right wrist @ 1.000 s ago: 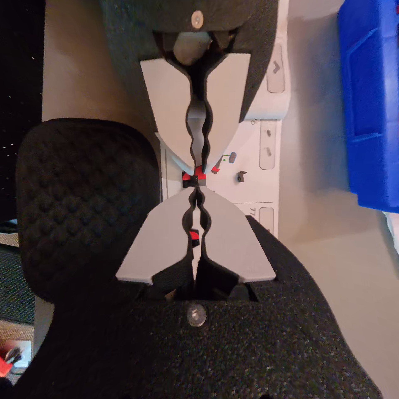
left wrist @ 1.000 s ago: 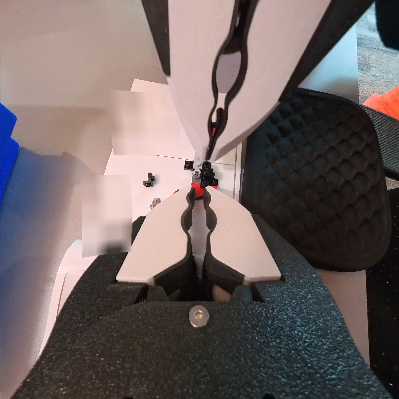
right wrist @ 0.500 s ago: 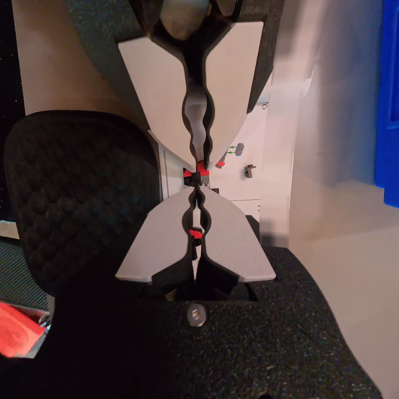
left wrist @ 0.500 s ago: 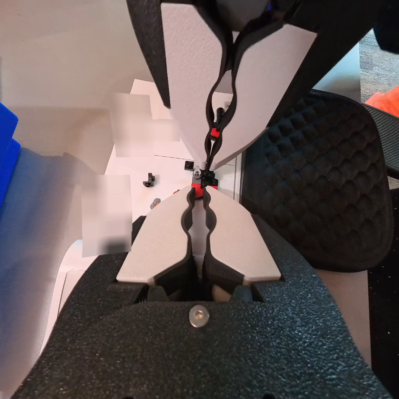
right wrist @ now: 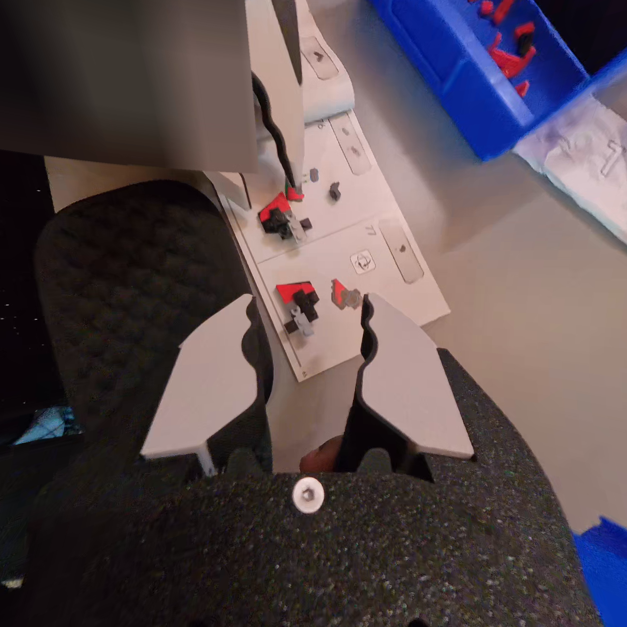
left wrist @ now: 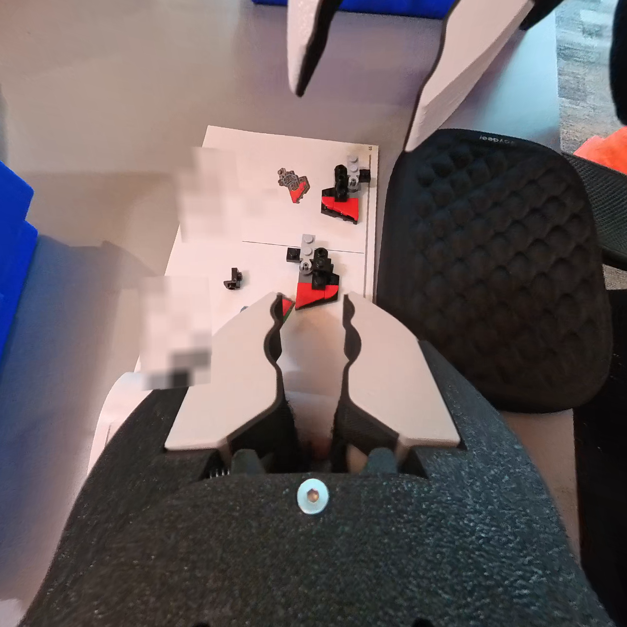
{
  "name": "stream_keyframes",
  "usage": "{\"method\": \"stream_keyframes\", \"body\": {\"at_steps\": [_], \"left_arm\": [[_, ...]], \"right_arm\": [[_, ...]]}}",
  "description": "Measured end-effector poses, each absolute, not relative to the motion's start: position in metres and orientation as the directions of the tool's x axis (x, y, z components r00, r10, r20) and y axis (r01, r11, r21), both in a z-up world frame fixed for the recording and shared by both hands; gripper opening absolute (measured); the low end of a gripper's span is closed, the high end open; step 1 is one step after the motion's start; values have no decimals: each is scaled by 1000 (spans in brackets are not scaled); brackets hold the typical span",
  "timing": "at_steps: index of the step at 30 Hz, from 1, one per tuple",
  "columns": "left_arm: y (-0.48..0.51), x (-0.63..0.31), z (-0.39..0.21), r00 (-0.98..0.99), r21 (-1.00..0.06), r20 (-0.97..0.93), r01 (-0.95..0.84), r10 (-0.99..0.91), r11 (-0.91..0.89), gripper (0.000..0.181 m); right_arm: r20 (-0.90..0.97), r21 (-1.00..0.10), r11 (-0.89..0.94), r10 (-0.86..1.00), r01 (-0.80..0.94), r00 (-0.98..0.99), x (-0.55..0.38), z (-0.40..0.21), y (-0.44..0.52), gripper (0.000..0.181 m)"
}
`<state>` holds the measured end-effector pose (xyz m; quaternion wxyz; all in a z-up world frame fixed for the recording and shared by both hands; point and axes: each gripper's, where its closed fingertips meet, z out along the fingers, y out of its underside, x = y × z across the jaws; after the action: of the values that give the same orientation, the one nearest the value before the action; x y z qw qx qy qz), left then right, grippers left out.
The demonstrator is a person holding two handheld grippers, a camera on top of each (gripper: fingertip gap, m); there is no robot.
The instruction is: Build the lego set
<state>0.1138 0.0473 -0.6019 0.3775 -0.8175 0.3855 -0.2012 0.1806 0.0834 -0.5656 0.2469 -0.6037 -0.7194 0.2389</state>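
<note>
- Left gripper [left wrist: 310, 298] w/ jaws apart, empty, lower centre of frame.
- Right gripper [right wrist: 307, 298] wide open, empty too.
- Small red, black & grey lego assembly [left wrist: 314, 274] sat on white instruction sheet [left wrist: 258, 169], mid-frame, on counter [left wrist: 101, 84]; likely parked beside printed step for comparison.

The work surface is a plain beige tabletop [left wrist: 101, 101]. A black quilted seat cushion [left wrist: 502, 271] lies against the tabletop's right edge. Beyond the cushion, grey patterned carpet [left wrist: 583, 51] covers the floor, and an orange item [left wrist: 604, 152] shows there. Lighting is soft, with diffuse shadows on the tabletop.
</note>
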Motion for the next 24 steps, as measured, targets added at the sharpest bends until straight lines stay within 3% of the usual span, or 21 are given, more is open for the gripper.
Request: {"method": "stream_keyframes", "body": {"at_steps": [11, 24], "left_arm": [[48, 112, -596, 624, -799, 68, -434, -779, -417, 31], [59, 102, -584, 679, -846, 94, -332, -728, -418, 27]], "right_arm": [[55, -735, 75, 997, 673, -51, 183, -575, 82, 53], [15, -643, 213, 964, 735, -267, 126, -599, 60, 55]]}}
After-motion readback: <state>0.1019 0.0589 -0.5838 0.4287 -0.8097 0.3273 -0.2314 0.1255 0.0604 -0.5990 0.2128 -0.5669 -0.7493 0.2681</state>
